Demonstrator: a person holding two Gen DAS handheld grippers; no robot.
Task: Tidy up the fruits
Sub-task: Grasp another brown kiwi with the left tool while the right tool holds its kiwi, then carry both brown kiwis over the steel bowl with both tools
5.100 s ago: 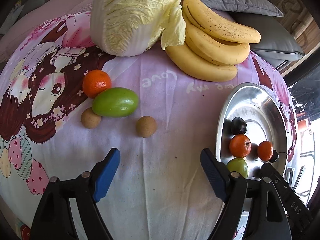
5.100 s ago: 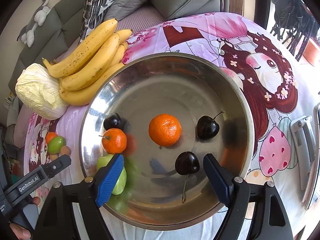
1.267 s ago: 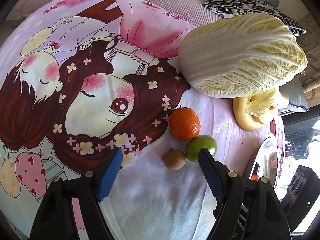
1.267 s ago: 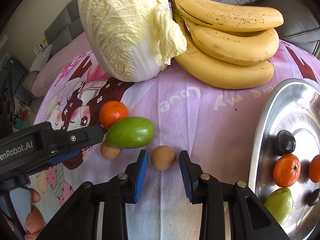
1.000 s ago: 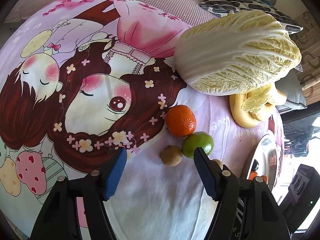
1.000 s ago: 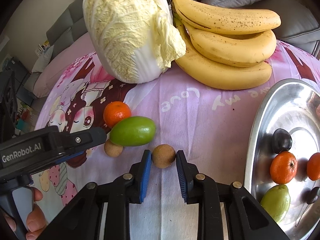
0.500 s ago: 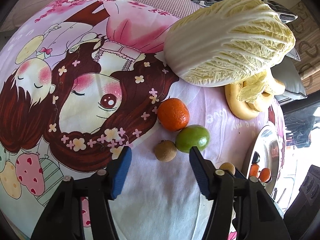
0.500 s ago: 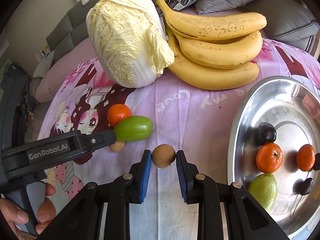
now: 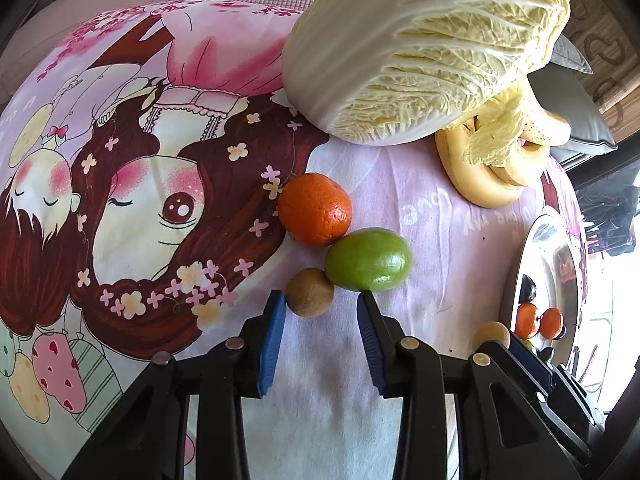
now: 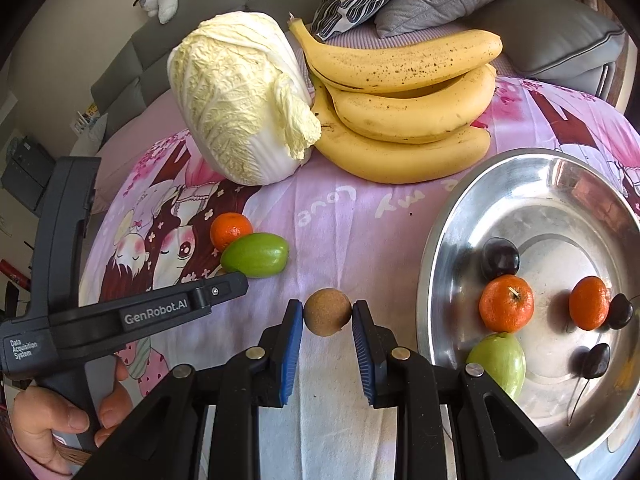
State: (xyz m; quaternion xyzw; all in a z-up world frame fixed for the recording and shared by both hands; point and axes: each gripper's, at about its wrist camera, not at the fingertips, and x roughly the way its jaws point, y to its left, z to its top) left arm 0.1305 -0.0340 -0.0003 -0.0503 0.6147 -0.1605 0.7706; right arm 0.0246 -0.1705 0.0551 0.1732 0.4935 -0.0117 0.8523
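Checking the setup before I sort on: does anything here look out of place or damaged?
Nothing is spilled or damaged. The one odd item is the napa cabbage, a vegetable lying among the fruit against the bananas. An orange, a green fruit and two brown fruits are not yet in the steel plate.

round brown fruit (image 10: 327, 312) pinched between fingers (image 10: 291, 332)
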